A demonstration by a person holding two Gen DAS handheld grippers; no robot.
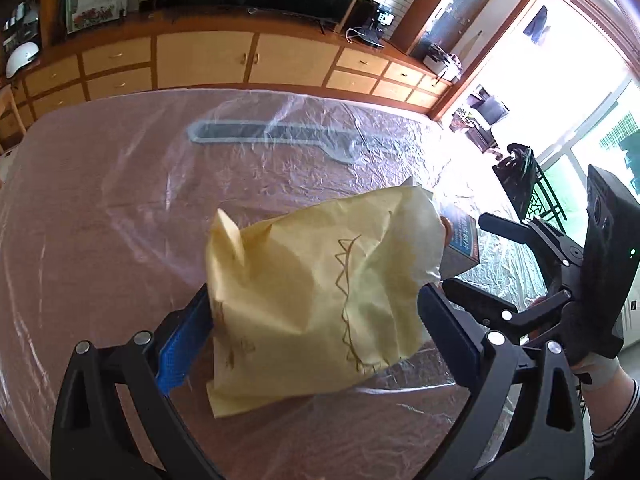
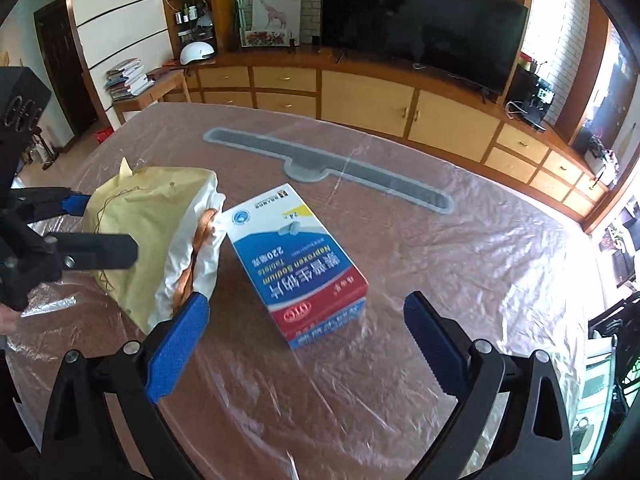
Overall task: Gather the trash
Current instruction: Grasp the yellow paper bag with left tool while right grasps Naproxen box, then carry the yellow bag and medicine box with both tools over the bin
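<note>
A yellow paper bag [image 1: 312, 280] with a white lining and a brown twisted handle [image 2: 200, 248] hangs tilted just above the table, mouth toward the box. My left gripper [image 1: 314, 294] is shut on it, one blue pad on each side, and it also shows in the right wrist view as the left gripper [image 2: 112, 226]. A blue, white and red tablet box [image 2: 300, 256] lies flat on the table beside the bag's mouth. My right gripper [image 2: 308, 300] stands open, its fingers either side of the box's near end without touching it.
The table [image 2: 460, 280] has a pink cloth under crinkled clear plastic, with a flat grey strip [image 2: 328, 168] at its far side. A piece of silver foil [image 2: 48, 306] lies under the left gripper. A black bag [image 1: 516, 172] stands past the table's right edge. Cabinets and a TV line the wall.
</note>
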